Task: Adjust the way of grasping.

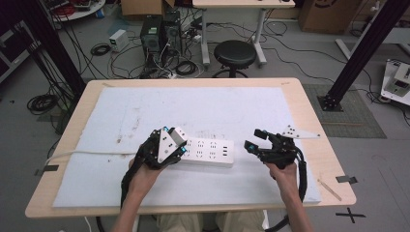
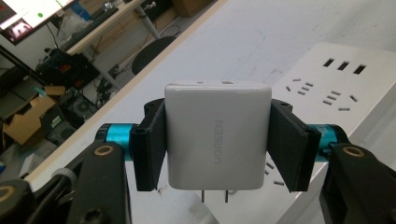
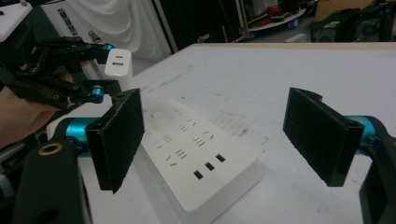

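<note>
A white power strip (image 1: 209,151) lies across the middle of the white mat, its sockets facing up. My left gripper (image 1: 173,141) hovers over the strip's left end, shut on a white UGREEN charger (image 1: 178,136). In the left gripper view both pads press the charger's (image 2: 217,135) sides, its two prongs point down, and the strip (image 2: 337,88) lies beyond. My right gripper (image 1: 253,139) stands open just right of the strip, nothing between its jaws. In the right gripper view the strip (image 3: 187,154) lies between and below the fingers (image 3: 119,140), and the charger (image 3: 117,63) shows at far left.
The white mat (image 1: 145,111) covers most of the wooden table (image 1: 309,111). The strip's white cable (image 1: 87,153) runs off to the left edge. A black stool (image 1: 234,53) stands beyond the far edge. Tape marks (image 1: 346,179) sit at the right corner.
</note>
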{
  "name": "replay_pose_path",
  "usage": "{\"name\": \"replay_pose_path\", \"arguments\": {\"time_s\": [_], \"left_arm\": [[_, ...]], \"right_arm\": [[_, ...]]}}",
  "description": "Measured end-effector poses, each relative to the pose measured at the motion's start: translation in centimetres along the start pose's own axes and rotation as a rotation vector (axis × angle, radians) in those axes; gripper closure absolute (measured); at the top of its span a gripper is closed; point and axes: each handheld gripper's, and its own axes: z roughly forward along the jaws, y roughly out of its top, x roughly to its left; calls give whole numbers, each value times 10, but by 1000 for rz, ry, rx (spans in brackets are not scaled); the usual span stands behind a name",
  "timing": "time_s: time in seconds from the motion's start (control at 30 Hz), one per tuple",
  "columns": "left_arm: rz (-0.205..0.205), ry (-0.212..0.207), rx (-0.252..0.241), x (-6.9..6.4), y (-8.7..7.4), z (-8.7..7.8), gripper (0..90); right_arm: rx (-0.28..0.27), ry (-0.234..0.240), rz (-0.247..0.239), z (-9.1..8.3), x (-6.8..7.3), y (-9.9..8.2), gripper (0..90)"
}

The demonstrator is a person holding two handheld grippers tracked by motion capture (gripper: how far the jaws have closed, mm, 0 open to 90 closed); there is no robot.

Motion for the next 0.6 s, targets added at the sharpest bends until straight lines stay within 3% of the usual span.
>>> {"name": "replay_pose_path", "arguments": {"time_s": [0.1, 0.13, 0.23, 0.27, 0.4, 0.6], "left_arm": [[8, 3, -10, -2, 1, 0, 423], [58, 14, -36, -8, 4, 0, 424], [70, 17, -41, -10, 5, 0, 424], [91, 14, -44, -14, 6, 1, 423], [103, 11, -49, -17, 7, 2, 423], [148, 42, -81, -23, 9, 0, 424]], "right_arm": [[2, 5, 2, 1, 1, 1, 211], [6, 20, 3, 3, 3, 3, 211], [6, 25, 2, 4, 3, 3, 211], [12, 43, 5, 7, 6, 4, 211], [14, 49, 5, 8, 7, 4, 211], [42, 69, 2, 15, 13, 9, 211]]}}
